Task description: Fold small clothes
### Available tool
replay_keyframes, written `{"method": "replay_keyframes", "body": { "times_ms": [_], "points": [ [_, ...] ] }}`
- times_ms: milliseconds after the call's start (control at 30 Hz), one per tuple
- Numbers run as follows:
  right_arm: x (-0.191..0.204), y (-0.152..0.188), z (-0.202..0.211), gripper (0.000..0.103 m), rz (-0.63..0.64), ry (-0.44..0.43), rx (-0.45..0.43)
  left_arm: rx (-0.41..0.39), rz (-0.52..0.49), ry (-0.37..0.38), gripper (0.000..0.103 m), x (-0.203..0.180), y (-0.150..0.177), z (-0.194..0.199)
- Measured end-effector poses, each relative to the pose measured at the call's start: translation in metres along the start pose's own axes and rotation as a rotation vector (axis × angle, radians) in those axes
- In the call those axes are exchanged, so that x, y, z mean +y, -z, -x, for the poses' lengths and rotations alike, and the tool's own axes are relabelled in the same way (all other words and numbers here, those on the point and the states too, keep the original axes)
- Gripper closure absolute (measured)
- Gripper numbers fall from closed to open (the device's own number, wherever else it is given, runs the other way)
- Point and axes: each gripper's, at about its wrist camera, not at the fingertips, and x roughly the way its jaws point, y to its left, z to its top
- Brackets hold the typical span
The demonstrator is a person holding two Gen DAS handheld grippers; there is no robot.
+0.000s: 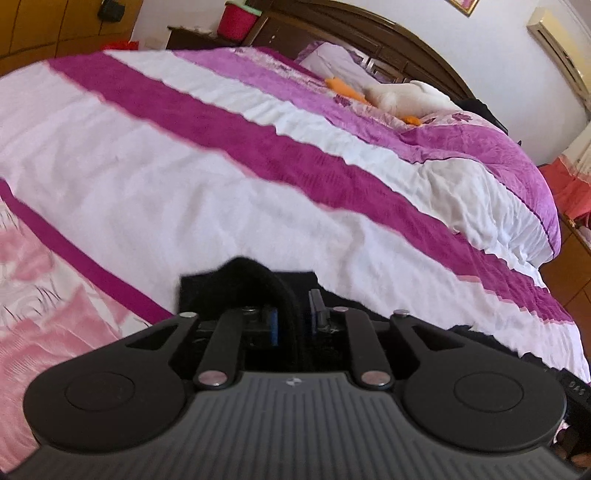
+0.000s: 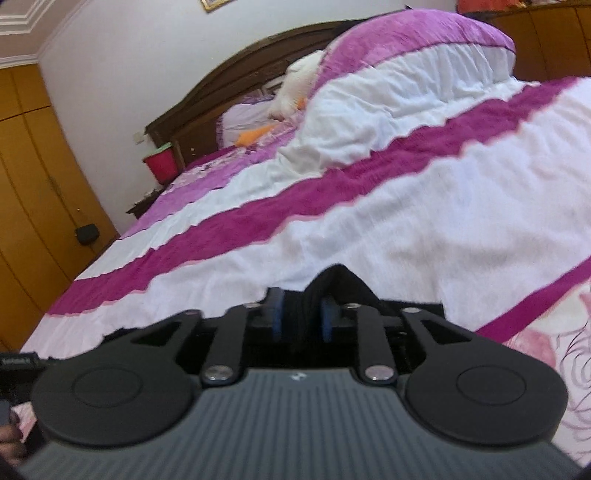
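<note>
A black garment (image 1: 240, 275) bunches up between the blue pads of my left gripper (image 1: 293, 317), which is shut on it and holds it above the bed. More of the black cloth hangs to the right in the left wrist view. In the right wrist view the same black garment (image 2: 338, 282) is pinched between the blue pads of my right gripper (image 2: 303, 317), also shut on it. Most of the garment is hidden behind the gripper bodies.
A bed with a white and magenta striped cover (image 1: 184, 166) fills both views. A folded purple and white duvet (image 2: 388, 92) lies near the dark headboard (image 1: 369, 33), with a white plush toy (image 1: 402, 96). Wooden wardrobes (image 2: 33, 177) and a red bin (image 2: 160, 162) stand beside the bed.
</note>
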Motion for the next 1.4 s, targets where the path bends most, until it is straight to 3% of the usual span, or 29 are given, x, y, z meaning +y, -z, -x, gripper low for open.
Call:
{"method": "replay_keyframes", "body": {
  "times_ms": [33, 200, 400, 500, 600, 700, 833, 1100, 1233, 1300, 1367, 1400],
  "points": [
    [0.0, -0.002, 0.004, 0.064, 0.006, 0.002, -0.004, -0.005, -0.01, -0.01, 0.076, 0.0, -0.002, 0.003],
    [0.001, -0.008, 0.021, 0.063, 0.066, 0.007, -0.014, -0.05, -0.035, -0.039, 0.061, 0.001, -0.008, 0.024],
    [0.003, -0.002, 0.023, 0.063, 0.148, -0.005, 0.021, -0.039, -0.071, -0.021, 0.058, 0.001, 0.0, 0.034],
    [0.001, 0.004, 0.013, 0.063, 0.182, 0.029, 0.045, -0.006, -0.121, -0.036, 0.057, -0.002, 0.013, 0.026],
    [-0.015, 0.011, -0.007, 0.065, 0.143, 0.075, 0.091, 0.022, -0.149, -0.068, 0.057, 0.003, 0.03, 0.014],
    [-0.029, 0.012, -0.014, 0.065, 0.065, 0.12, 0.079, 0.004, -0.194, -0.076, 0.057, 0.006, 0.041, 0.009],
    [-0.035, 0.011, -0.01, 0.065, 0.008, 0.102, 0.069, -0.002, -0.212, -0.091, 0.057, 0.005, 0.045, 0.01],
    [-0.034, 0.004, 0.03, 0.063, -0.045, 0.103, 0.038, 0.022, -0.205, -0.101, 0.056, 0.003, 0.04, 0.036],
    [-0.036, 0.002, 0.056, 0.062, -0.065, 0.1, 0.044, 0.034, -0.215, -0.126, 0.05, 0.003, 0.038, 0.057],
    [-0.037, 0.003, 0.068, 0.056, -0.077, 0.096, 0.047, 0.043, -0.224, -0.143, 0.048, 0.005, 0.038, 0.068],
    [-0.037, 0.007, 0.08, 0.042, -0.087, 0.096, 0.046, 0.058, -0.233, -0.155, 0.046, 0.006, 0.039, 0.077],
    [-0.036, 0.009, 0.086, 0.041, -0.084, 0.098, 0.05, 0.064, -0.236, -0.158, 0.045, 0.007, 0.04, 0.082]
  ]
}}
